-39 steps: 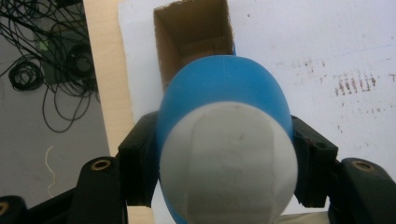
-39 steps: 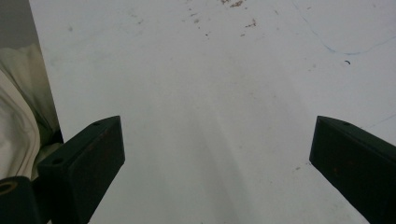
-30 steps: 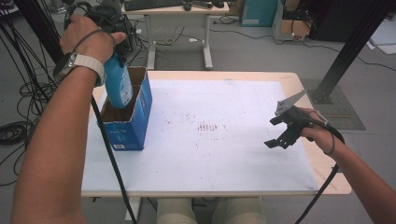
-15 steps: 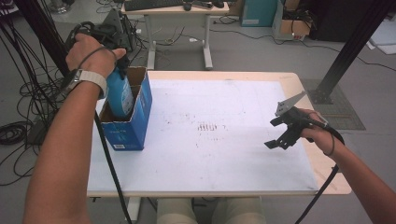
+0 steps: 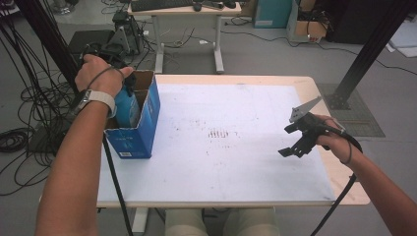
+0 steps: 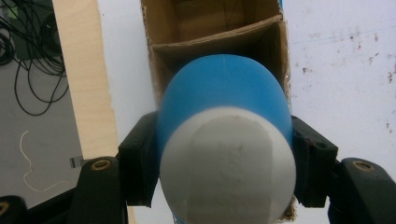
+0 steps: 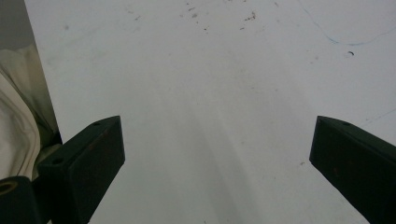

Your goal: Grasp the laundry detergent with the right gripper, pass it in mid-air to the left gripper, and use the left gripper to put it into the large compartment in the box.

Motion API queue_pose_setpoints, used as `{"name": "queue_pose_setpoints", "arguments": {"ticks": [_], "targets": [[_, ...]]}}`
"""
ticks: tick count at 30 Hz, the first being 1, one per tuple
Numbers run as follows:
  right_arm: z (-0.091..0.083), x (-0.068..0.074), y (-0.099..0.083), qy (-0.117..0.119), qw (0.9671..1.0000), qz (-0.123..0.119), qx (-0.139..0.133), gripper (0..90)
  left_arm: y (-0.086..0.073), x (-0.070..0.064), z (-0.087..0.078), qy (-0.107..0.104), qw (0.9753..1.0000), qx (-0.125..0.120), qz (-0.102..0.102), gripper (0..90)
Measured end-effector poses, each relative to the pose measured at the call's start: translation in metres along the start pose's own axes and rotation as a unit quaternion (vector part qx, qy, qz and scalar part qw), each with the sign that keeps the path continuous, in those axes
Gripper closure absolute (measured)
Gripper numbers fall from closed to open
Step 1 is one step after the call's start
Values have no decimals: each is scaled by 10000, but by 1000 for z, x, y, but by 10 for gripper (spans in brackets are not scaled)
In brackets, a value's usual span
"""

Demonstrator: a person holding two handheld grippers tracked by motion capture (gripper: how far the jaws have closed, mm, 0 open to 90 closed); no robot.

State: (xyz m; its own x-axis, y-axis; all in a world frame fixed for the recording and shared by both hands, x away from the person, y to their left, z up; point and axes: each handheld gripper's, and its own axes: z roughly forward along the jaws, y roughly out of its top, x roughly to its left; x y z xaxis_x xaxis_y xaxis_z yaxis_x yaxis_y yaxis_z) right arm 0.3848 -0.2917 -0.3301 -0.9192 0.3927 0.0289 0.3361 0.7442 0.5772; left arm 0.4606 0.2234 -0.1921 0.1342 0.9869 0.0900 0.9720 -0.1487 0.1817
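A blue bottle [image 5: 127, 107] with a white bottom [image 6: 229, 170] hangs upright, partly down inside the near compartment of a blue cardboard box [image 5: 140, 135] at the table's left edge. My left gripper [image 5: 129, 83] is shut on the bottle [image 6: 224, 100], with one jaw on each side. In the left gripper view the box's brown inside and its divider [image 6: 215, 35] lie beyond the bottle. At the right of the table my right gripper [image 5: 291, 140] hovers open, tilted down over the bare white top. Nothing sits between the jaws of the right gripper [image 7: 217, 154].
The white tabletop [image 5: 231, 147] has a light wooden rim and faint dark marks at its middle. Cables and black stands crowd the floor at the left [image 5: 29, 113]. A second desk [image 5: 187, 10] stands behind. The person's knees are at the near edge [image 5: 221, 223].
My left hand has come down and slightly nearer, lowering the blue bottle deeper into the box. The right gripper has stayed where it was.
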Motion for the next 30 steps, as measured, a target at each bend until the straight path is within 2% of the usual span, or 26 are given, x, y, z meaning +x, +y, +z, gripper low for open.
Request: {"name": "queue_pose_setpoints", "arguments": {"ticks": [6, 9, 10, 20, 23, 30], "targets": [[1, 0, -1, -5, 10000, 21, -6, 30, -3, -1, 14, 38, 10000, -4, -39, 375], [1, 0, -1, 1, 10000, 47, 12, 30, -4, -1, 19, 47, 10000, 33, 8, 376], [0, 1, -2, 12, 9999, 119, 30, 30, -4, -1, 21, 49, 10000, 49, 19, 376], [2, -1, -4, 9, 9999, 109, 12, 31, -5, -4, 40, 55, 10000, 32, -71, 375], [1, -1, -5, 12, 9999, 107, 6, 30, -6, -5, 44, 74, 10000, 43, 21, 376], [1, -1, -6, 3, 9999, 139, 5, 30, -9, -8, 54, 137, 9999, 21, 28, 375]]}}
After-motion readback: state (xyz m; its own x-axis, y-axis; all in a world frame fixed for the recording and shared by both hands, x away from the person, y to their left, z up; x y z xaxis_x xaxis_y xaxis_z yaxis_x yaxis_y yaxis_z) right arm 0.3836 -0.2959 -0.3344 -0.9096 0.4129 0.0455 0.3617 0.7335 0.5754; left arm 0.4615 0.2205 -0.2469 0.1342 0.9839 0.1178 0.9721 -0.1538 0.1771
